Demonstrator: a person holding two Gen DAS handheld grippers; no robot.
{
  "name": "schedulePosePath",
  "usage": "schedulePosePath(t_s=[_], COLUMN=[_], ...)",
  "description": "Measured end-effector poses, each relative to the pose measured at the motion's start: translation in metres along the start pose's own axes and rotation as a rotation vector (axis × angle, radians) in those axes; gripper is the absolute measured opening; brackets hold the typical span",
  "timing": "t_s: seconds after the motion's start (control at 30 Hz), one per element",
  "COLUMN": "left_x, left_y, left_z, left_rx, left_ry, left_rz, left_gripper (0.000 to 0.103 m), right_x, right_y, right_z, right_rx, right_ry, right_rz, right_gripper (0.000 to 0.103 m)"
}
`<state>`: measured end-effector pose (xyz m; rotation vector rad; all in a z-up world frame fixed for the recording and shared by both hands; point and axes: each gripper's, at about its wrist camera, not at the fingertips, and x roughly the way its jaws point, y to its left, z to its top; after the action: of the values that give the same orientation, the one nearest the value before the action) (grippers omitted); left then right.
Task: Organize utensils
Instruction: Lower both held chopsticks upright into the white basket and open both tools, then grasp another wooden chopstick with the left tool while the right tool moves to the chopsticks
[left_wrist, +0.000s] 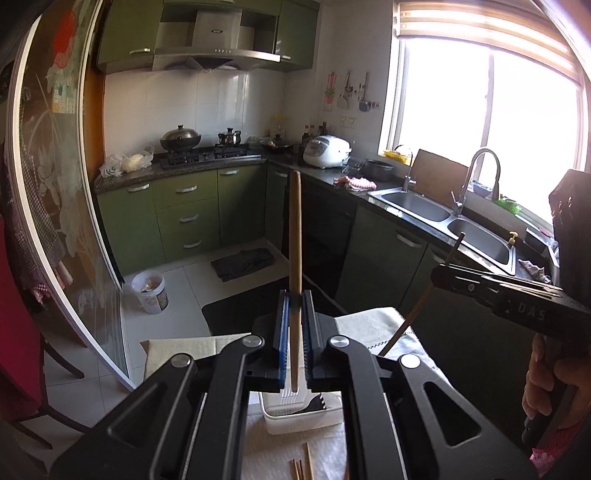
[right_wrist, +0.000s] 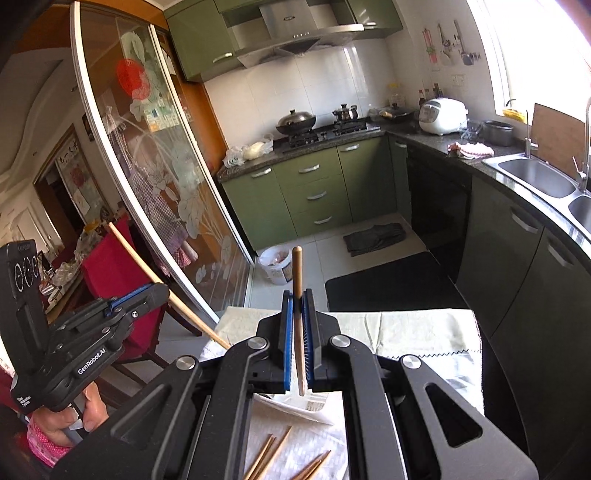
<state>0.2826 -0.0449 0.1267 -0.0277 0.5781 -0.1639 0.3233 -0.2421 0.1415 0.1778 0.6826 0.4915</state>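
My left gripper (left_wrist: 294, 306) is shut on a wooden chopstick (left_wrist: 295, 236) that stands upright between its blue pads, its lower end over a white slotted utensil basket (left_wrist: 301, 415). My right gripper (right_wrist: 297, 306) is shut on another wooden chopstick (right_wrist: 297, 273), also upright above the basket (right_wrist: 314, 404). Each gripper shows in the other's view: the right one (left_wrist: 439, 275) holds its stick slanted, and the left one (right_wrist: 155, 291) does too. Several loose chopsticks (right_wrist: 273, 456) lie on the white cloth in front of the basket, also seen in the left wrist view (left_wrist: 303, 467).
The table is covered by a pale cloth (right_wrist: 417, 332). A dark floor mat (right_wrist: 391, 284) and a white bucket (right_wrist: 275, 264) lie beyond it. A double sink (left_wrist: 447, 218) and green cabinets (left_wrist: 184, 214) line the kitchen. A red chair (right_wrist: 122, 273) stands at left.
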Motion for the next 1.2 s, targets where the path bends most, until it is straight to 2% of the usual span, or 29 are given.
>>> schedulePosePath(t_s=[0.2,0.4,0.47,0.53,0.63,0.7,0.77,0.9,1.03,1.1,1.13,1.2], left_x=[0.049,0.063,0.061,0.056,0.041,0.029,0.019,0.014,0.036,0.051,0.056,0.064], left_y=[0.008,0.01,0.013,0.014,0.015,0.016,0.015,0.011,0.007,0.006,0.004,0.002], left_z=[-0.028,-0.048,-0.053,-0.056,-0.062,-0.069,-0.082,-0.123,-0.174,-0.195,-0.203,-0.214], left_rx=[-0.015,-0.015,-0.017,-0.029,-0.04,-0.045,-0.047,-0.04,-0.009,-0.002,0.002,0.013], left_ry=[0.147,0.235,0.254,0.262,0.264,0.277,0.308,0.423,0.59,0.659,0.683,0.709], left_rz=[0.005,0.011,0.01,0.01,0.002,-0.005,-0.013,-0.027,-0.016,-0.004,0.003,0.016], left_gripper=[0.007,0.008,0.019,0.025,0.027,0.036,0.042,0.043,0.042,0.036,0.03,0.028], right_x=[0.054,0.08,0.082,0.076,0.049,0.024,-0.004,-0.043,-0.057,-0.059,-0.06,-0.06], right_y=[-0.007,-0.005,-0.004,-0.002,0.001,0.003,0.003,-0.011,-0.034,-0.048,-0.055,-0.067], right_z=[-0.03,-0.062,-0.068,-0.07,-0.074,-0.078,-0.087,-0.123,-0.169,-0.193,-0.206,-0.227], right_rx=[-0.022,-0.047,-0.049,-0.05,-0.051,-0.061,-0.068,-0.052,-0.004,0.032,0.048,0.078], right_ry=[0.11,0.177,0.188,0.178,0.133,0.097,0.058,0.04,0.095,0.129,0.142,0.166], right_rz=[-0.02,-0.034,-0.038,-0.041,-0.028,-0.024,-0.027,-0.014,-0.012,-0.008,-0.006,-0.007], right_gripper=[0.006,0.007,0.016,0.019,0.02,0.028,0.03,0.034,0.037,0.037,0.037,0.037])
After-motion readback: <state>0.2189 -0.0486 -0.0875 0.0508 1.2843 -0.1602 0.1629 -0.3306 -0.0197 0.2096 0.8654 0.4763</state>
